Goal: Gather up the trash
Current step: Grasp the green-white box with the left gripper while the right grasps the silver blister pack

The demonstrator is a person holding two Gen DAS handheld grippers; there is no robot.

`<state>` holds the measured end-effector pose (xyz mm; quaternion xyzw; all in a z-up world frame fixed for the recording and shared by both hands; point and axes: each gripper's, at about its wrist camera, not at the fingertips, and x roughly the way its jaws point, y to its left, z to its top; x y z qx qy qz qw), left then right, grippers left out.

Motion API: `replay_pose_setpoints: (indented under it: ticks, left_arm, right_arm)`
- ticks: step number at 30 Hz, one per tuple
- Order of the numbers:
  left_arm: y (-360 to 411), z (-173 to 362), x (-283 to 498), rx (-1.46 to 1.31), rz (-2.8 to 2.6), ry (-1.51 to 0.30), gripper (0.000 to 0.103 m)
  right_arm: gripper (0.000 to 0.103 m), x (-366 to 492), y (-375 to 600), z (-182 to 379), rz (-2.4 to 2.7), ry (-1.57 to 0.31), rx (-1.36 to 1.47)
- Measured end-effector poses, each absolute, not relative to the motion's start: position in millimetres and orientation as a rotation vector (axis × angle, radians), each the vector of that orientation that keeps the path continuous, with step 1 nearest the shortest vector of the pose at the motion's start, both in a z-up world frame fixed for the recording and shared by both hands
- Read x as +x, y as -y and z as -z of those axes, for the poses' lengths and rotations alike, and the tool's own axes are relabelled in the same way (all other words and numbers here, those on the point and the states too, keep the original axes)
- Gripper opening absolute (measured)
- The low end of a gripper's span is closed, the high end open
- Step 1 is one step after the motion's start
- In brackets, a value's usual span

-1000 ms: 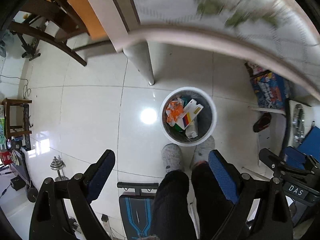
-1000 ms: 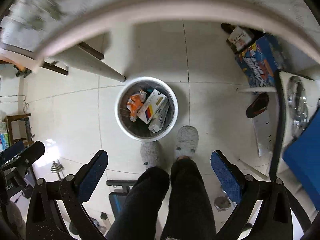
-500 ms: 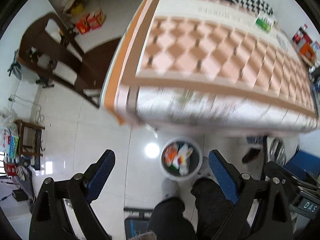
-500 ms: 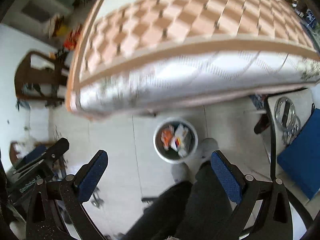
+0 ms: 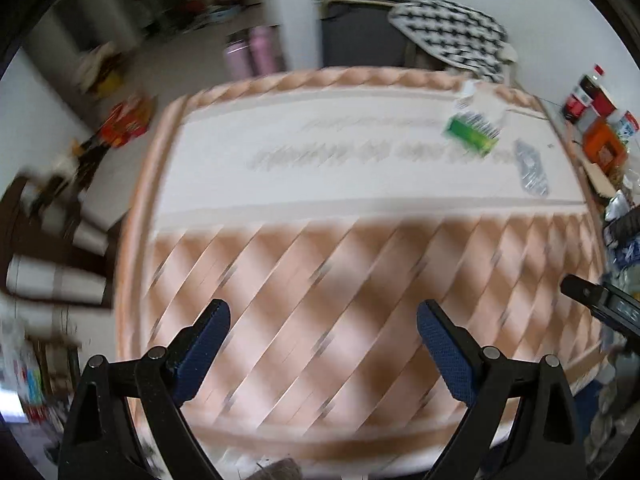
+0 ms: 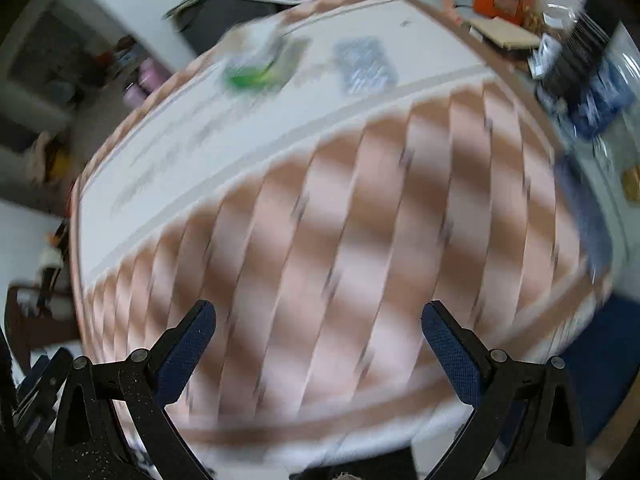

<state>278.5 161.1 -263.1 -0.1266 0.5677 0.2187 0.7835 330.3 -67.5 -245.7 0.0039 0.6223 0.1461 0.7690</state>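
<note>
Both views are blurred by motion. A green and white packet [image 5: 472,130] lies on the far right part of the table [image 5: 320,272], with a grey crumpled wrapper [image 5: 530,168] to its right. The packet [image 6: 260,64] and the wrapper [image 6: 366,64] also show far off in the right wrist view. My left gripper [image 5: 322,340] is open and empty above the table's near edge. My right gripper [image 6: 318,342] is open and empty above the near part of the table [image 6: 320,240]. The trash bin is out of view.
The table has a tan diamond-patterned cloth. A checkered cloth [image 5: 448,36] hangs on a dark chair behind it. Bottles and an orange box [image 5: 602,146] crowd a surface at the right. Dark wooden chairs [image 5: 48,256] stand at the left.
Both grippers have swung up from the white bin on the floor to face the tabletop. The bin and the person's legs have left both views. Both stay open.
</note>
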Motion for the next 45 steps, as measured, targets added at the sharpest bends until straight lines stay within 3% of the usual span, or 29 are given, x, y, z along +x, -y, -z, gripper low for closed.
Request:
replay_pose_setpoints:
  ticks: [8,14,23,27,31,33,35,39,45]
  left_arm:
    - [-115,285,517,-0.119,-0.205,-1.326,0.095]
    - [-100,333,594,-0.024,-0.131,-1.455,0.095]
    - [-102,372,621,0.026,-0.137,-1.538,0.093]
    - [-106,370,619,-0.004,-0.134,-1.502,0.084]
    - [-116,363,609,-0.012,-0.186,-1.475,0.084]
    - [-125,361,599,-0.018,-0.230,-1.463,0.084]
    - [-134,355,587,-0.008,-0.281,-1.449,0.084]
    - [-144,344,560,-0.021,-0.352,-1.421,0.084]
    - [-152,325,522,-0.094,-0.376,-1.375,0.084]
  right_arm:
    - [0.103,528,106,266,-0.160,-1.394,0.084]
    - [0.103,586,118,290,-0.123,-1.432,0.129]
    - [0.103,607,87,326,-0.231,-1.487,0.160]
    - [0.103,605,59,334,-0.258,-1.481,0.109]
    - [0.102,605,25,341,-0.273,-1.459,0.025]
    - [0.087,603,12,345,-0.266,-1.458,-0.024]
    - [0.083,599,-1,349,-0.224,-1.440,-0.108]
    - [0.066,587,-13,349,-0.177,-1.382,-0.187]
    - [0.066,573,-12,347,-0.213,-1.386,-0.177]
